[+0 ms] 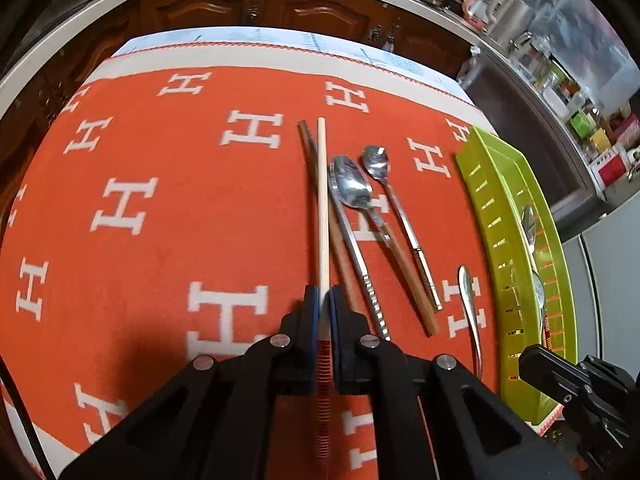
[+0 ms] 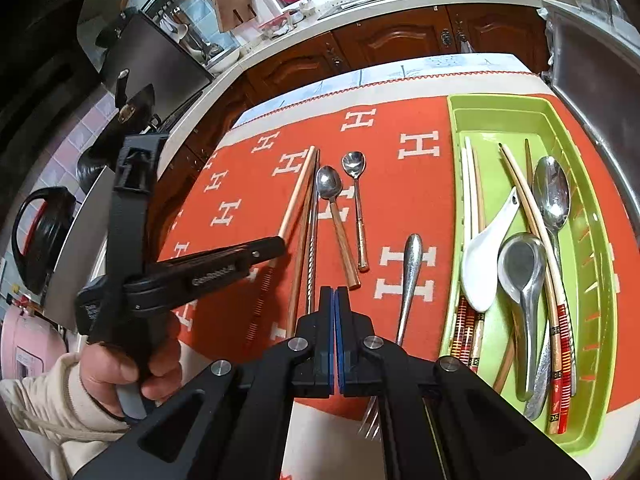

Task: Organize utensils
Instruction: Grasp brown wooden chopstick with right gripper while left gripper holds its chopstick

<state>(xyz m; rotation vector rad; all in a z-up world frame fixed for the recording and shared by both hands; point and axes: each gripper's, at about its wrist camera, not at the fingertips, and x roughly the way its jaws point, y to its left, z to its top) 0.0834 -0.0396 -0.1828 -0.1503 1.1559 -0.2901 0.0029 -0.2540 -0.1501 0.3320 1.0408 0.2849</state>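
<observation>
- Two wrist cameras look down on a table covered by an orange cloth (image 1: 168, 248) patterned with white H letters and edged in white.
- Behind the table run dark wooden cabinets (image 2: 404, 40) under a pale counter (image 2: 360, 4) crowded with bowls, jars and kitchen clutter.
- Loose utensils lie on the cloth, handles toward the cameras: a pale chopstick (image 1: 322, 200), a brown chopstick (image 1: 310, 148) just beside it, a steel chopstick (image 1: 360, 264), a wood-handled spoon (image 1: 352, 184), a small spoon (image 1: 376, 162) and a fork (image 2: 412, 264) with its tines nearest the camera.
- At the right side of the table sits a green tray (image 2: 500, 120) with slotted walls. It holds chopsticks, a white soup spoon (image 2: 484, 264), a metal ladle spoon (image 2: 520, 264) and a large steel spoon (image 2: 554, 192).
- Left gripper (image 1: 324, 304): black, blue-padded, angled steeply down at the cloth. Its jaws are closed on the pale chopstick, gripping just above its red-banded end, which runs back between the fingers.
- Right gripper (image 2: 335, 296): also pointing down, over the cloth between the steel chopstick and the fork. Its jaws are fully closed with nothing between the pads.
- A hand (image 2: 120, 364) in a cream sleeve (image 2: 44, 408) holds the left gripper's handle, seen from the right camera.
</observation>
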